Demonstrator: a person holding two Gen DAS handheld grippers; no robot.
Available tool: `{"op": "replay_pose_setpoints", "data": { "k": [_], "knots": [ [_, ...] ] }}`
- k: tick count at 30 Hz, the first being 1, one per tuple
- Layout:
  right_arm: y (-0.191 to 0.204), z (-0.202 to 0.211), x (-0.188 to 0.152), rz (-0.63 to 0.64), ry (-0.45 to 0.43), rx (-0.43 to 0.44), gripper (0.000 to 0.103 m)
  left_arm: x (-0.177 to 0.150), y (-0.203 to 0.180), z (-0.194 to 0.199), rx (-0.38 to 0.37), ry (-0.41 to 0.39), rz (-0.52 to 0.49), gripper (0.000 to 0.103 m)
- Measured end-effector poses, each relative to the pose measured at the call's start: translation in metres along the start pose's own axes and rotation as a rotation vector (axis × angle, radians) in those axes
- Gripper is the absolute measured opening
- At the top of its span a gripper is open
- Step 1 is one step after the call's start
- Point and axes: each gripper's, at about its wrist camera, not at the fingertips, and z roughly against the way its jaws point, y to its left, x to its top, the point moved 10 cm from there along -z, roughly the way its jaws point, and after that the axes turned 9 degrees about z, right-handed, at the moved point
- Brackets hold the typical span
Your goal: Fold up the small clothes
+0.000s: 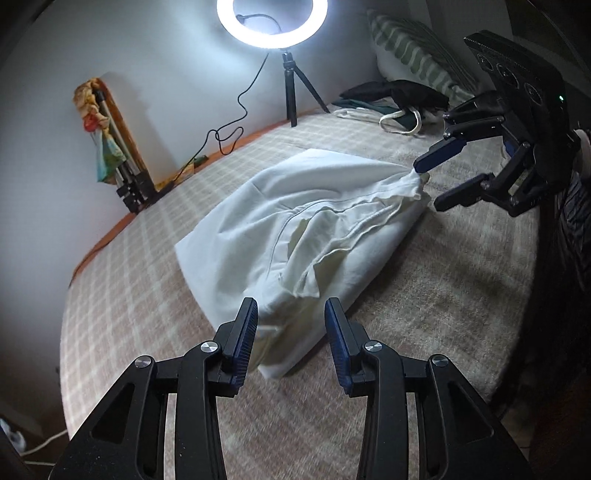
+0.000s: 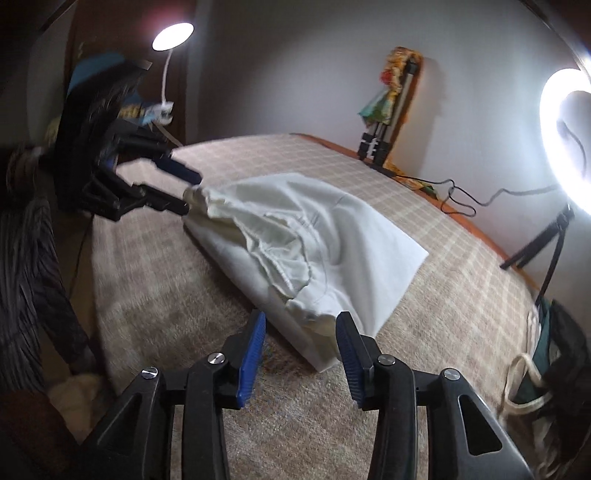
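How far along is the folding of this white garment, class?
Done: the white garment looks doubled over once on the checked blanket, top layer rumpled. In hand: nothing; left claw and right claw stand open at its opposite ends. Left: smoothing, further folds.

White garment [image 1: 295,221], beige plaid blanket [image 1: 147,258]

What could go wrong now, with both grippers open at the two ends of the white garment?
1. The white garment lies bunched, with loose wrinkled layers on top; the left gripper or the right gripper may pinch only one layer, so the fold comes out uneven.
2. The ring light stands on the blanket, its cable trailing nearby; dragging the cloth might snag it.
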Motion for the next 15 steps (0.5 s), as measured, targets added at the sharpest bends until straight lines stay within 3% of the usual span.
{"op": "replay_pose_setpoints", "data": {
  "k": [5,15],
  "knots": [
    [0.002,-0.011,-0.001,0.054,0.025,-0.048,0.04,0.0,0.0,-0.01,0.02,0.016,-0.028,0.036],
    [0.006,-0.005,-0.005,0.077,0.011,-0.022,0.043,-0.005,-0.009,-0.002,-0.034,0.012,-0.013,0.037]
  ]
}}
